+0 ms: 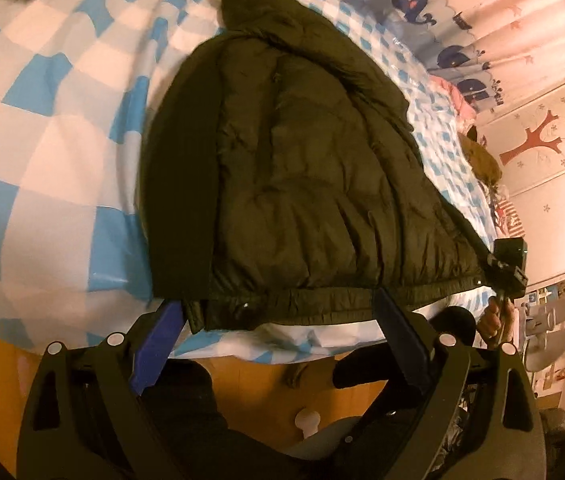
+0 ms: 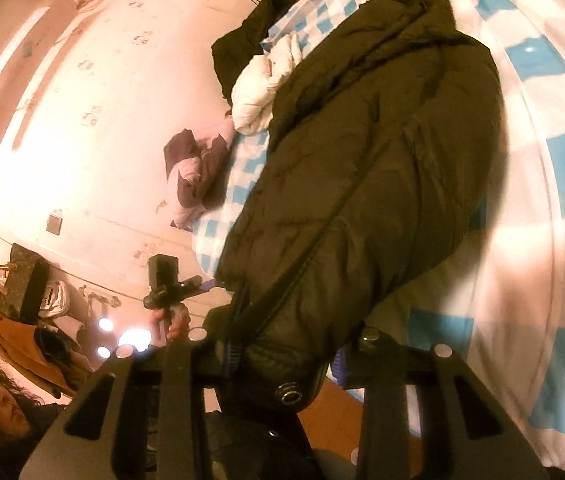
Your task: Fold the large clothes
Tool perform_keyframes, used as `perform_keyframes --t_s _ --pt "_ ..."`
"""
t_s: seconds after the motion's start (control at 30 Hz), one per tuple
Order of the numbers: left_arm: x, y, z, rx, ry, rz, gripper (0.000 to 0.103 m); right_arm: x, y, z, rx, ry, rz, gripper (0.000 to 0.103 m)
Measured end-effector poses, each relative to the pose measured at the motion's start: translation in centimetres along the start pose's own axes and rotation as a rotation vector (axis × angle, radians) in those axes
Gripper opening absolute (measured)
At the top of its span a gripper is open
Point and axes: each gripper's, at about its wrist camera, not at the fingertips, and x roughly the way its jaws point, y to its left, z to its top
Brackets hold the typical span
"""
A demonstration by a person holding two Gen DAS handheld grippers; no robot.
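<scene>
Dark puffer jacket point(image 1: 302, 168) lies flat on the blue-checked bed sheet point(image 1: 42, 128), hem at the near edge. Keep both hem corners level and lift together — padding slips. Left gripper point(image 1: 278, 312) wide open at the hem, nothing held; right gripper point(image 2: 290, 350) low, clamped on the hem corner.

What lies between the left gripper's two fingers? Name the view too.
The hem of the black jacket spans the gap of the open left gripper, checked bedsheet below it; left wrist view.

Bare checked bedspread point(image 1: 42, 128) lies beside the jacket point(image 1: 302, 168); a white bundle point(image 2: 260, 88) crowds its far side.
</scene>
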Motion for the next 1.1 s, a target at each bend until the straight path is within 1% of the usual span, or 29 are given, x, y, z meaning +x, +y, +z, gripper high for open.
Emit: perform_keyframes --t_s 0.07,0.1,0.17,0.2,0.27,0.3,0.33,0.37,0.4,0.47,0.5,0.53,0.57,0.63,0.7,0.8,0.87,0.93,1.0,1.1 --pt "1.3 0.7 0.0 -0.013 0.046 0.051 0.089 0.3 -0.2 -0.1 0.004 0.022 -0.014 0.035" --pt "1.8 1.1 0.1 -0.020 0.061 0.077 0.089 0.9 -0.7 -0.3 0.022 0.062 -0.026 0.035" --pt "2.9 2.4 0.0 -0.058 0.094 0.119 0.088 1.7 -1.2 -0.9 0.041 0.100 -0.068 0.041" --pt "3.2 2.7 0.1 -0.069 0.097 0.132 0.088 2.0 -1.8 -1.1 0.065 0.122 -0.078 0.046" --pt "3.6 3.4 0.1 -0.097 0.088 0.129 0.088 2.1 -2.4 -1.2 0.093 0.138 -0.087 0.058" --pt "3.5 3.5 0.1 -0.100 0.082 0.126 0.088 2.1 -2.2 -1.1 0.084 0.131 -0.086 0.070" --pt "3.6 3.4 0.2 -0.100 0.071 0.120 0.088 2.3 -2.1 -1.0 0.086 0.128 -0.085 0.076" --pt "3.5 3.3 0.3 -0.101 0.050 0.122 0.087 2.4 -2.2 -0.9 0.092 0.128 -0.086 0.076" --pt "3.4 3.2 0.4 -0.099 0.037 0.115 0.081 2.8 -2.1 -0.9 0.081 0.134 -0.108 0.075" --pt "3.4 2.9 0.5 -0.100 0.037 0.099 0.043 3.4 -1.9 -0.9 0.054 0.144 -0.147 0.045" --pt "3.3 2.4 0.7 -0.084 0.033 0.109 0.035 3.6 -1.9 -0.9 0.055 0.144 -0.153 0.030" --pt "3.0 1.9 0.7 -0.057 0.028 0.123 0.022 3.6 -1.9 -0.9 0.055 0.131 -0.144 0.026" --pt "2.8 1.6 0.7 -0.047 0.021 0.131 0.018 3.4 -1.7 -0.9 0.048 0.106 -0.134 0.025" --pt "1.9 0.6 0.9 -0.017 0.006 0.152 0.016 3.1 -1.3 -0.9 0.037 0.077 -0.116 0.017" --pt "0.6 -0.5 1.1 0.001 -0.017 0.143 0.014 1.9 -0.4 -0.7 0.020 0.022 -0.066 0.013" --pt "-2.3 -2.4 1.2 0.020 -0.083 0.084 0.013 -0.7 1.8 -0.4 -0.025 -0.067 0.007 0.013" --pt "-4.8 -3.8 0.9 0.043 -0.136 0.028 0.013 -2.8 3.2 -0.6 -0.056 -0.116 0.040 0.013" --pt "-6.8 -4.8 0.1 0.059 -0.173 -0.009 0.013 -4.8 4.2 -1.0 -0.080 -0.152 0.070 0.013" --pt "-8.2 -5.3 -1.1 0.067 -0.193 -0.044 0.013 -6.7 4.8 -2.1 -0.093 -0.183 0.090 0.013" --pt "-8.4 -4.2 -3.9 0.054 -0.173 -0.059 0.013 -7.8 4.4 -4.3 -0.079 -0.183 0.098 0.013"
